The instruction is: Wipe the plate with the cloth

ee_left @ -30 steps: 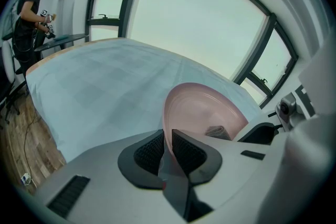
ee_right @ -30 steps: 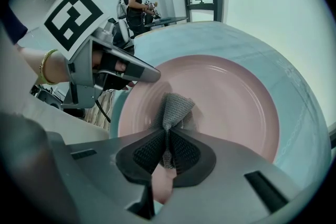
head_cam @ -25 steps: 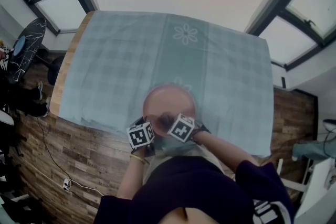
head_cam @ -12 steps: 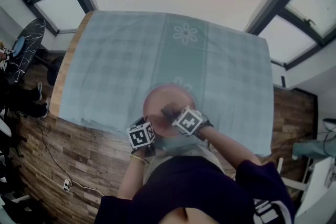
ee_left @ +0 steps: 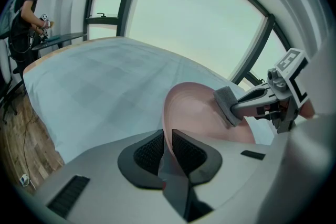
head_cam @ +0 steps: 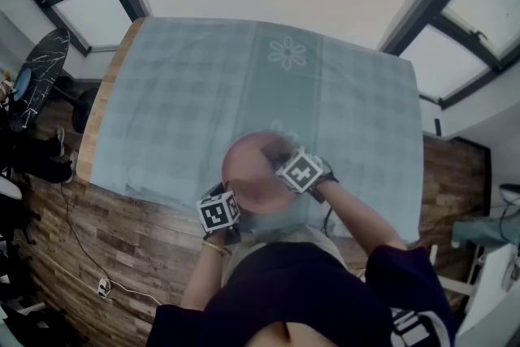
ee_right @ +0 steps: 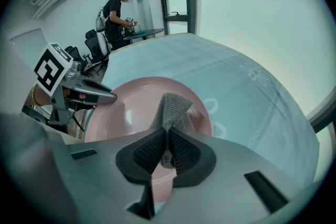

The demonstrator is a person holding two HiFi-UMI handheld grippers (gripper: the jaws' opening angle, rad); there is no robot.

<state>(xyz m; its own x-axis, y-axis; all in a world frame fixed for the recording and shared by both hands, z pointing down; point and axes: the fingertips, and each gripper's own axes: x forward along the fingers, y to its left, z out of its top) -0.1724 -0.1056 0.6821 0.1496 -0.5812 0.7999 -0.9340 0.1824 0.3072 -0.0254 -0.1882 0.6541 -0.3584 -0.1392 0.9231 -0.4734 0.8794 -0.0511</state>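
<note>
**Plate (head_cam: pixel 252 175) clamped by left gripper (ee_left: pixel 168 150); cloth (ee_right: pixel 172 106) in right gripper (ee_right: pixel 167 150)**

The pink plate is over the near part of the table (head_cam: pixel 101 106), above a pale checked tablecloth (head_cam: pixel 187 85). It is tilted, and its near rim runs edge-on between the left jaws, which are closed on it. The grey knitted cloth is pinched between the right jaws, with its free end against the plate's inner face, on the far-right part in the head view. Both grippers crowd the plate's near side. Around the table are wood floor (head_cam: pixel 114 248) and big windows (head_cam: pixel 479 12). A second person (ee_right: pixel 116 10) stands at another table well apart.
</note>
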